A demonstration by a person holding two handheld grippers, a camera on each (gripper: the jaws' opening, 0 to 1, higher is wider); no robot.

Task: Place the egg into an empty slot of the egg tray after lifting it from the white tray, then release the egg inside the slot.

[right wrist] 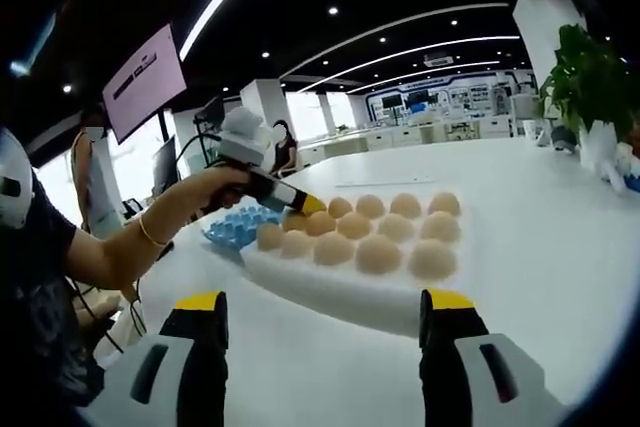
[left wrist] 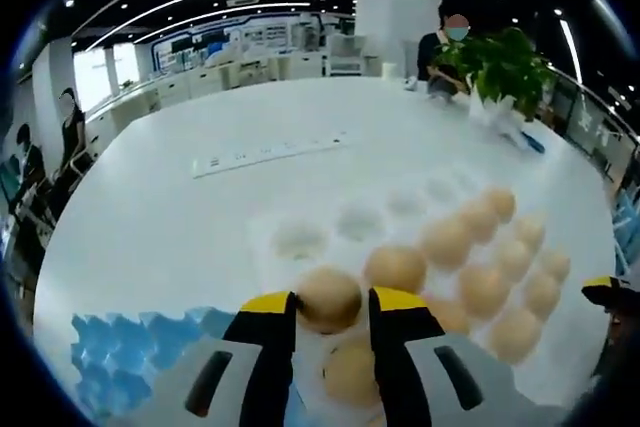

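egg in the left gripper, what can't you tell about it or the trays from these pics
- Egg, left gripper view: blurred; lifted or resting on the white tray unclear.
- Blue egg tray, left gripper view: cut off by the edge, slots unclear.
- Blue egg tray, right gripper view: mostly hidden behind the white tray and left gripper.

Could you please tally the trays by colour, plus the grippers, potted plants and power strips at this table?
White tray: 1
Blue egg tray: 1
Grippers: 2 (left gripper holding an egg, right gripper open)
Potted plant: 1
Power strip: 1
Total: 6
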